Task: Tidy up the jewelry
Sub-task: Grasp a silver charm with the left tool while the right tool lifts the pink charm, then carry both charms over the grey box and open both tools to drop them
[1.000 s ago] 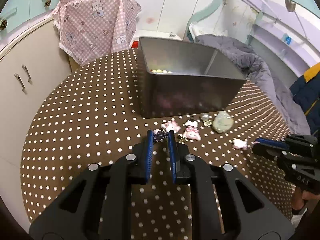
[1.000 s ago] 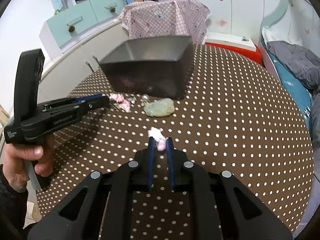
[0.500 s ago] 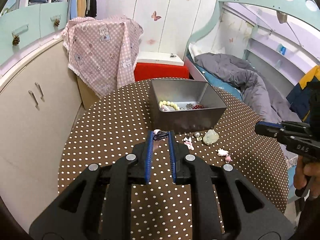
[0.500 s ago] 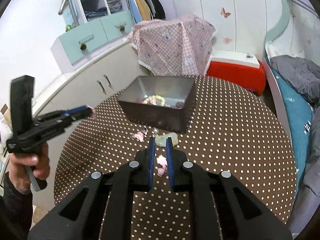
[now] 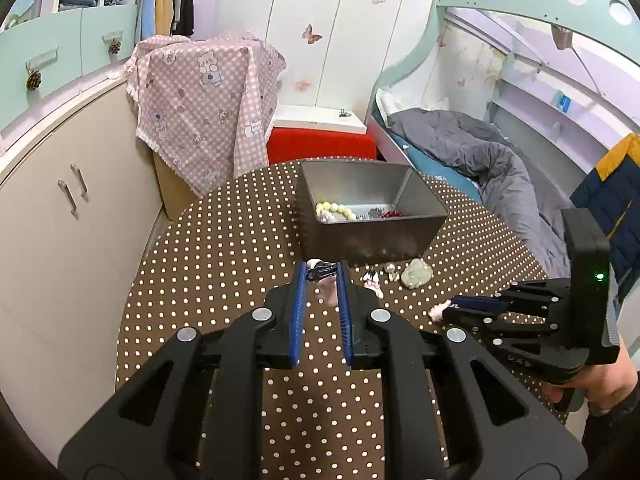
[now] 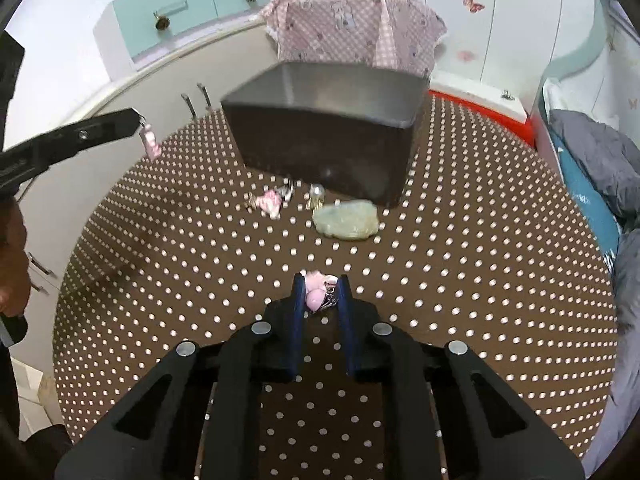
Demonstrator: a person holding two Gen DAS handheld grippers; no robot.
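Observation:
My left gripper is shut on a pink charm by its dark clasp, held above the dotted table in front of the grey metal box. The right wrist view shows that charm dangling from the left gripper. My right gripper is shut on another pink charm just above the cloth. A pale bead bracelet and other pieces lie in the box. A jade pendant, a pink charm and small earrings lie by the box.
The round table drops off on all sides. A pink checked cloth and a red stool stand behind it, cabinets to the left and a bed to the right. A person's hand holds the right gripper.
My left gripper rose off the table with its pink charm and now looks down into the box. My right gripper picked its charm up and moved nearer the box.

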